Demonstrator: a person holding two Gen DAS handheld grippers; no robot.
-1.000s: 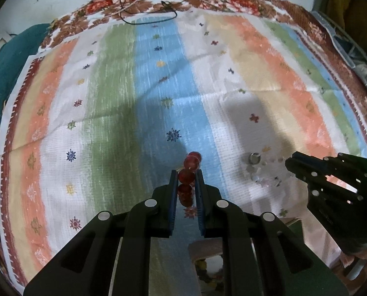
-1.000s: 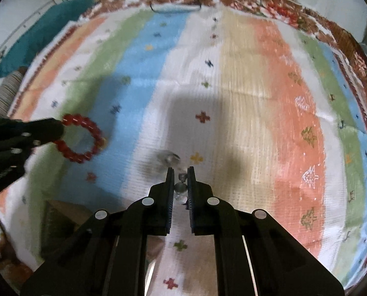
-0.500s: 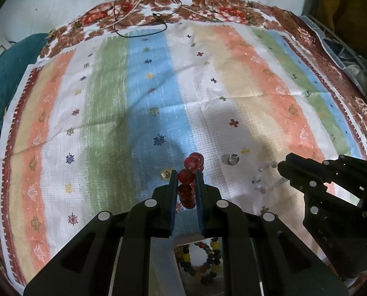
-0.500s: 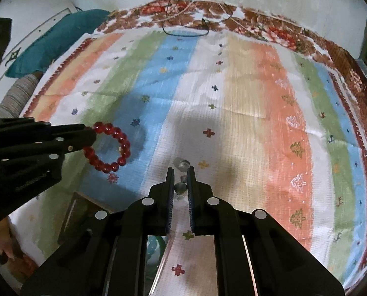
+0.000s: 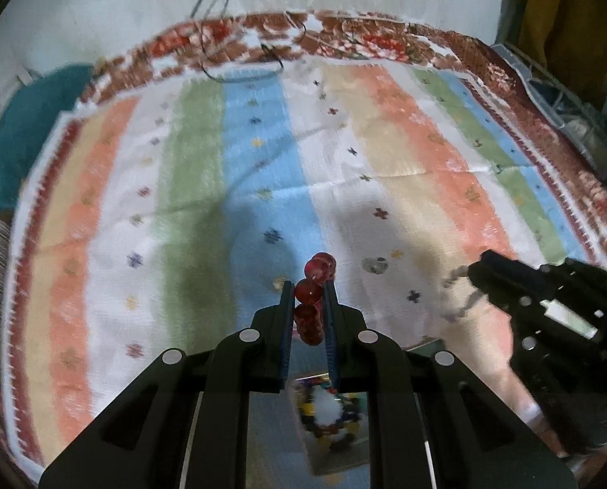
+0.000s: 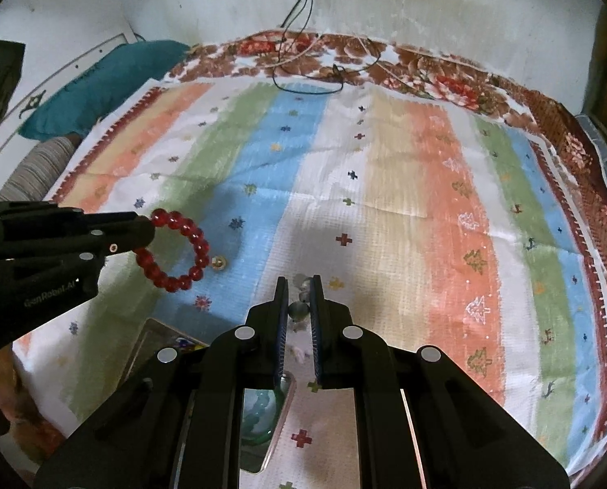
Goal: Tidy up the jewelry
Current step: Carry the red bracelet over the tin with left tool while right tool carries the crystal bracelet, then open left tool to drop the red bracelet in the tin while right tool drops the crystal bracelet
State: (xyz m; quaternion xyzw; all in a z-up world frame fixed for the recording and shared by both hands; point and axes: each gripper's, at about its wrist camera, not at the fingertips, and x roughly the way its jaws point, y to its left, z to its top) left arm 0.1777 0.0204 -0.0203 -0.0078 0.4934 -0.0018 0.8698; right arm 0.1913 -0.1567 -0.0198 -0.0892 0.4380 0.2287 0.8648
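My left gripper (image 5: 309, 287) is shut on a red bead bracelet (image 5: 313, 291) and holds it above the striped cloth; in the right wrist view the bracelet (image 6: 179, 250) hangs as a ring from the left gripper (image 6: 148, 228). My right gripper (image 6: 299, 285) is shut on a clear bead bracelet (image 6: 299, 309); in the left wrist view its pale beads (image 5: 456, 293) dangle from the right gripper (image 5: 472, 275). A small gold ring (image 6: 219, 263) and a silver ring (image 5: 374, 265) lie on the cloth.
A tray (image 5: 332, 419) with coloured bead jewelry lies below my left gripper. A container (image 6: 262, 411) with a green bangle lies under my right gripper. A teal cushion (image 6: 99, 77) and black cables (image 6: 307, 81) lie at the far edge.
Both grippers have risen and pulled back with their bracelets. More of the wall and the trays below has come into view. The clear bracelet has left the cloth.
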